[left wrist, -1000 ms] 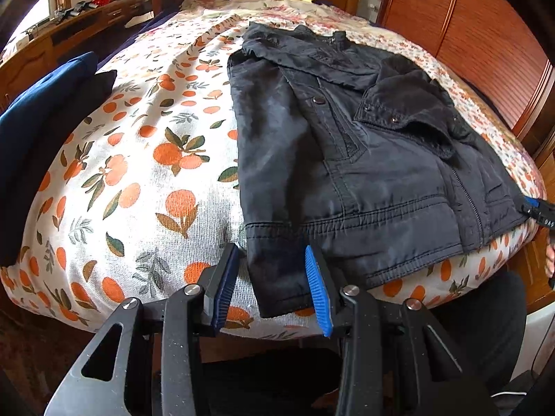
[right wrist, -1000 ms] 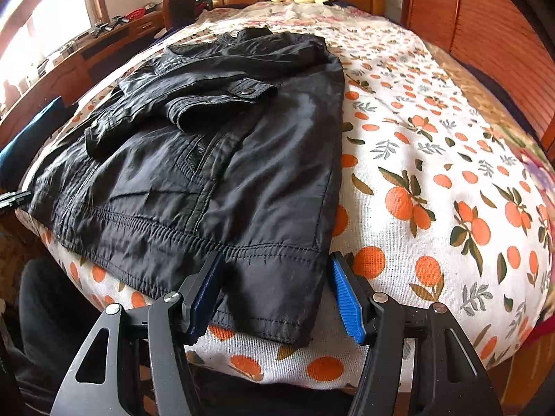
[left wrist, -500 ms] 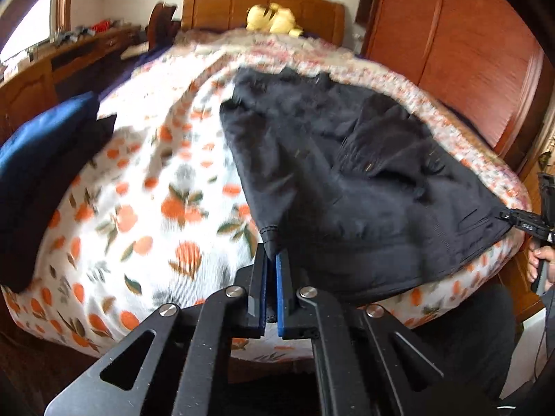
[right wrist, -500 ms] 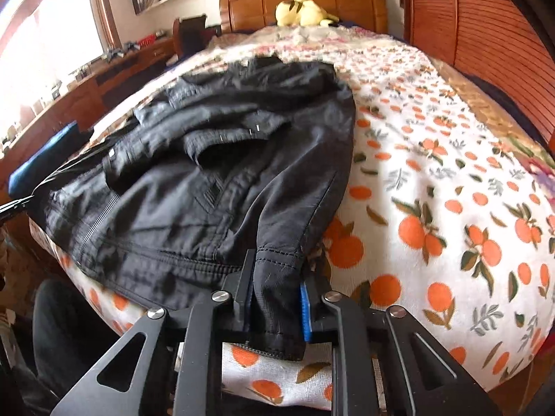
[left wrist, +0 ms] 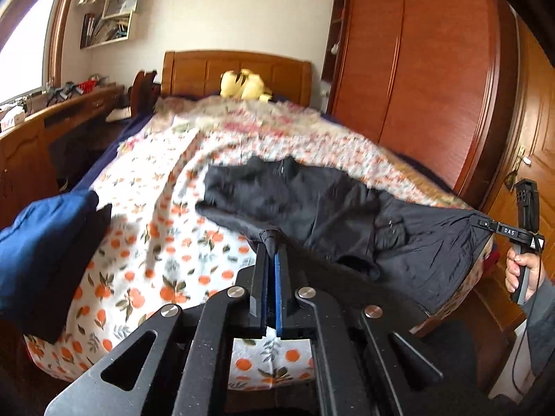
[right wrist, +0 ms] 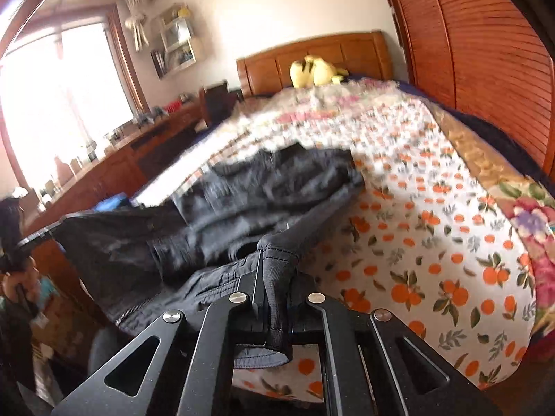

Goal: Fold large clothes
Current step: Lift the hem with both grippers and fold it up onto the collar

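Both tongs have closed on the hem corners since a second ago and lifted them off the bed [left wrist: 163, 242]; left tongs [left wrist: 271, 246] are clenched on one bottom corner of the jacket [left wrist: 312, 204], right tongs [right wrist: 277, 277] clenched on the other, the hem taut between them; the collar end rests on the bed, toward the headboard; I judge the step is carrying the hem up to the collar; I would keep both corners level and the hem tight, move them forward together, lay the edge square on the collar, and only then let go, since slack would wrinkle the fold.
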